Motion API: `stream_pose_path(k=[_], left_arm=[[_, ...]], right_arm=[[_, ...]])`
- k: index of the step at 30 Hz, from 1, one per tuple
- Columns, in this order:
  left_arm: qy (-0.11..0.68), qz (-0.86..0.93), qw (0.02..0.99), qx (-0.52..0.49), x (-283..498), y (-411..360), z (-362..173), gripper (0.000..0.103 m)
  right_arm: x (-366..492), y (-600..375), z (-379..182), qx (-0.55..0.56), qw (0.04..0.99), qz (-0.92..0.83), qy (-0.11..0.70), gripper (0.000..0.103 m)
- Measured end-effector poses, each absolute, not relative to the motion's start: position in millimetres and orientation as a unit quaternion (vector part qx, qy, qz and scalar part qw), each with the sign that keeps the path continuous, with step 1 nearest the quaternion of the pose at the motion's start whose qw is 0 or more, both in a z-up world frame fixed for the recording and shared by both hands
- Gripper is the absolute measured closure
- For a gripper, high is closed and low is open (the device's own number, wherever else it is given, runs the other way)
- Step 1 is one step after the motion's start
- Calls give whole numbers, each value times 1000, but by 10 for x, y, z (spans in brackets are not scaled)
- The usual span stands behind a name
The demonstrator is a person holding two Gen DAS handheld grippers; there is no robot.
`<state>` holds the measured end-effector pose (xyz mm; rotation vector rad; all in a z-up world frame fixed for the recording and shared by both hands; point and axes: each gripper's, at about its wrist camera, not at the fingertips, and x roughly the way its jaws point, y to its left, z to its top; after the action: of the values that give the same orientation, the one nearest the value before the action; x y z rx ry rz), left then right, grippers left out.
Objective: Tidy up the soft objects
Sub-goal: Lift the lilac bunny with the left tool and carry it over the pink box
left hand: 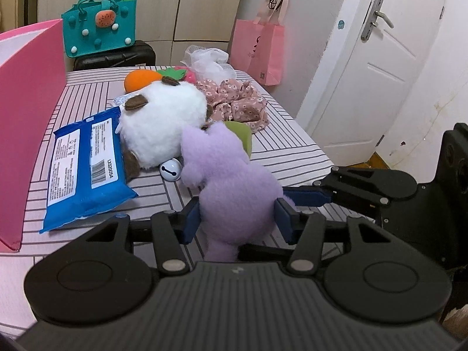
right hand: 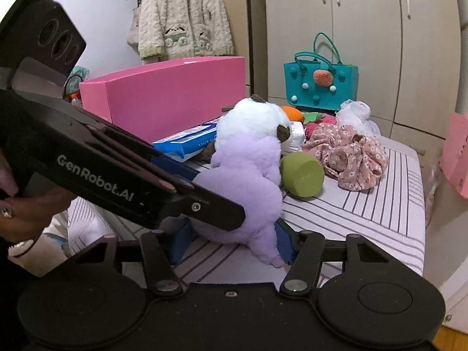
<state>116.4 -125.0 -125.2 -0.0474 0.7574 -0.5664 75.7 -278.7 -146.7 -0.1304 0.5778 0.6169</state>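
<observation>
A purple plush toy (left hand: 231, 187) stands upright on the striped table (left hand: 292, 152), near its front edge. My left gripper (left hand: 238, 219) is shut on the toy's lower body, a blue pad pressed into each side. My right gripper (right hand: 231, 241) comes in from the other side and is shut on the same toy's base and leg; one of its blue fingers (left hand: 307, 197) shows against the toy's flank. Just behind lie a white round plush (left hand: 163, 128), an orange carrot plush (left hand: 140, 80) and a crumpled floral cloth (left hand: 239, 105).
A blue wipes pack (left hand: 84, 169) lies beside a tall pink box (left hand: 26, 117). A green cup (right hand: 302, 174) lies on its side by the toy, and a small white bell (left hand: 170, 172) sits beside it too. A teal felt bag (left hand: 99, 29) and a pink paper bag (left hand: 260, 52) stand behind the table.
</observation>
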Motion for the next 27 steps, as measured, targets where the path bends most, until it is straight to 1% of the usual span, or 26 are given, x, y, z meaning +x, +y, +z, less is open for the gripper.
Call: stream_pose_path(k=[5,13,27], left_arm=[[364,-277,889,-20,1093,-1231,-1202,50],[377,-286,881,-28,1019,-1126,-1066,50],[431,-297,851,-31,868,-716,-756,50]], right_arm=[[720,-2789,-1412,-43,910,294,290,38],[590,-2653,-1242,-48,908,283,305,38],[390,-2229,-885,-46,883,296,360,38]])
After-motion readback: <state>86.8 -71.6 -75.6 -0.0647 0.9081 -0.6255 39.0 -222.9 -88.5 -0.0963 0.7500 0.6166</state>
